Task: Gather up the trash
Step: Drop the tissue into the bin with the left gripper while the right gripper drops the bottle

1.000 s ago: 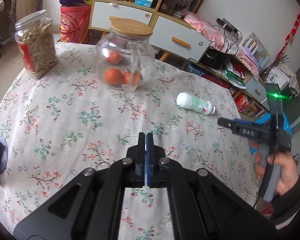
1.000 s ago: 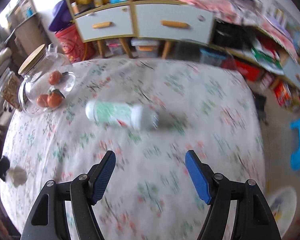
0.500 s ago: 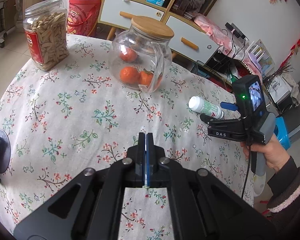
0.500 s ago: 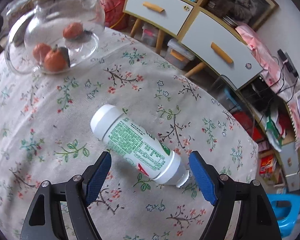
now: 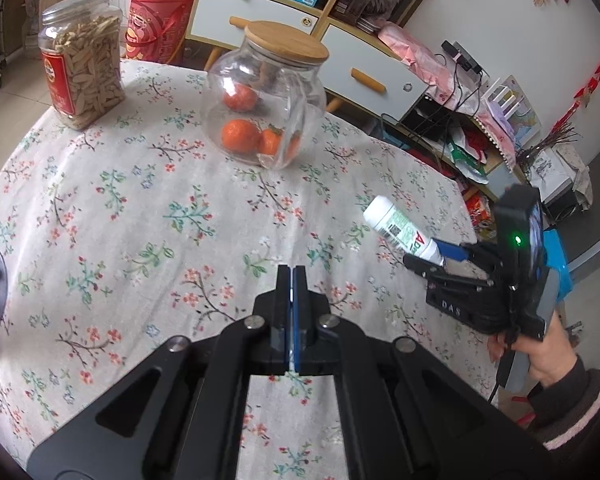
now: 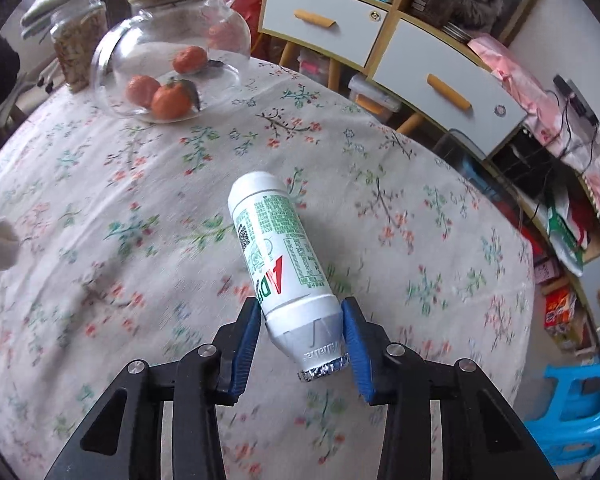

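1. A seed jar (image 5: 85, 60) stands at the far left of the round worktop (image 5: 100, 208), which wears a floral cloth.
2. Right of it, a glass jar (image 5: 266, 100) with a wooden lid holds oranges; a drawer cabinet (image 5: 312, 36) lines the wall behind.
3. The left tool (image 5: 291, 280) hovers over the cloth, pinched shut on nothing.
4. At the right edge lies the bottle (image 6: 282, 256), long axis running away from the right tool (image 6: 302, 330), foil neck nearest it. Its jaws have just been closing and now clamp the bottle's shoulder.
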